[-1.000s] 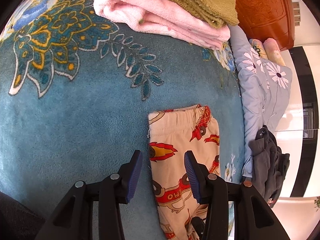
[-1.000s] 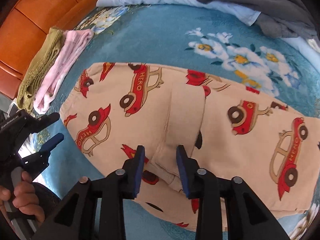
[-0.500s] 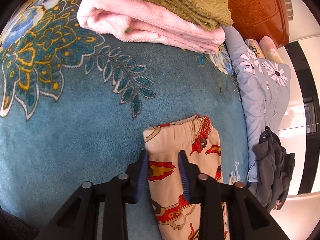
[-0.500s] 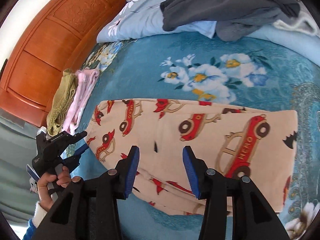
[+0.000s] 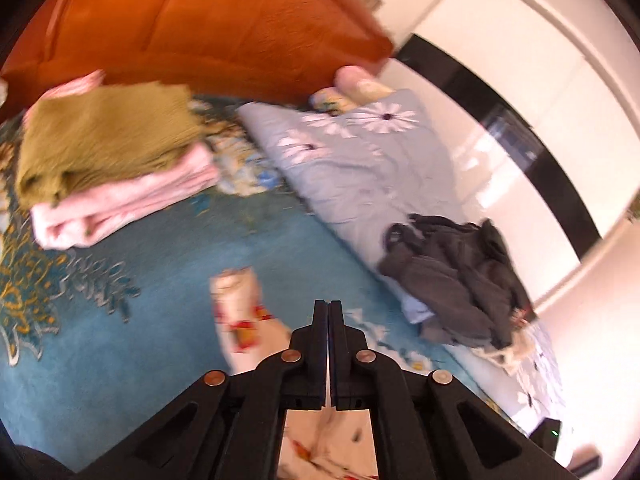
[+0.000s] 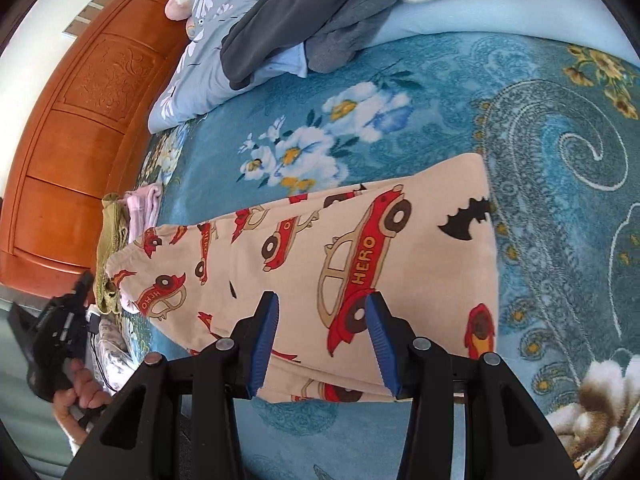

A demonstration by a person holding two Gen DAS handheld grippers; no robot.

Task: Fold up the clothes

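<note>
Since a moment ago I've closed my left gripper (image 5: 328, 308) on the waistband end of the car-print pants (image 6: 360, 248) and lifted it off the teal floral blanket (image 6: 440, 92), while my right gripper (image 6: 322, 344) hovers with fingers spread above the pants' other end, ahead and below.

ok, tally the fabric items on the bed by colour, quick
Cream, car print (pants): 1
Olive green, folded (top of stack): 1
Pink, folded (under the olive one): 1
Dark grey, unfolded heap: 1 pile, pieces inside cannot be separated
Light blue, daisy print (quilt): 1
Teal floral blanket underneath: 1
Total: 6
</note>
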